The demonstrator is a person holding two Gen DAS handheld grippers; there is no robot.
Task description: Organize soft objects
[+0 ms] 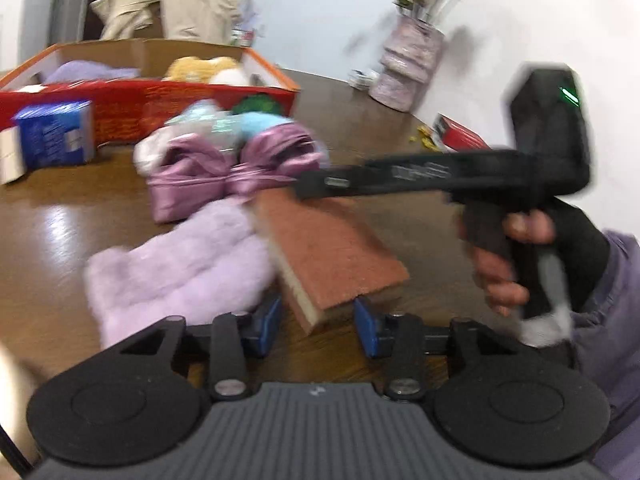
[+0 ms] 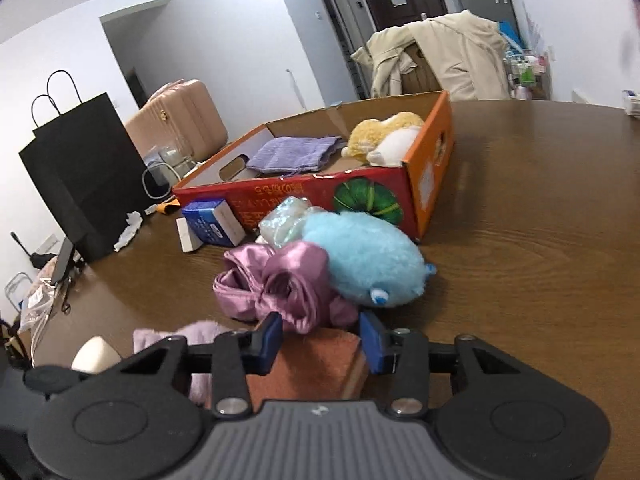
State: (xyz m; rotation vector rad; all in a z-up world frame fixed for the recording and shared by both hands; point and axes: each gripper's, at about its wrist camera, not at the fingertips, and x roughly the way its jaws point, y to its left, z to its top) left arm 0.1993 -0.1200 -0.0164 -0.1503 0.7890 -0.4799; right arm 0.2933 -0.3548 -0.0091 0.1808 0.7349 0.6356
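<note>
A red-topped sponge (image 1: 332, 256) lies on the brown table, its near end between my open left gripper's (image 1: 316, 326) blue pads. My right gripper (image 2: 320, 342) is open, its pads on either side of the same sponge (image 2: 320, 360); its body (image 1: 420, 178) reaches in from the right above the sponge. A lilac fluffy cloth (image 1: 180, 268) lies left of the sponge. Behind are a shiny purple bow bag (image 2: 280, 288), a blue plush (image 2: 368, 260) and a pale sequin item (image 2: 286, 220). The red cardboard box (image 2: 360, 196) holds a purple cloth (image 2: 296, 152) and a yellow-white plush (image 2: 388, 136).
A blue-white small box (image 2: 212, 226) sits left of the red box. A black paper bag (image 2: 84, 176) stands at the table's left edge. A flower vase (image 1: 408, 64) and a red packet (image 1: 460, 136) stand at the far right. A chair with a beige coat (image 2: 440, 56) is behind.
</note>
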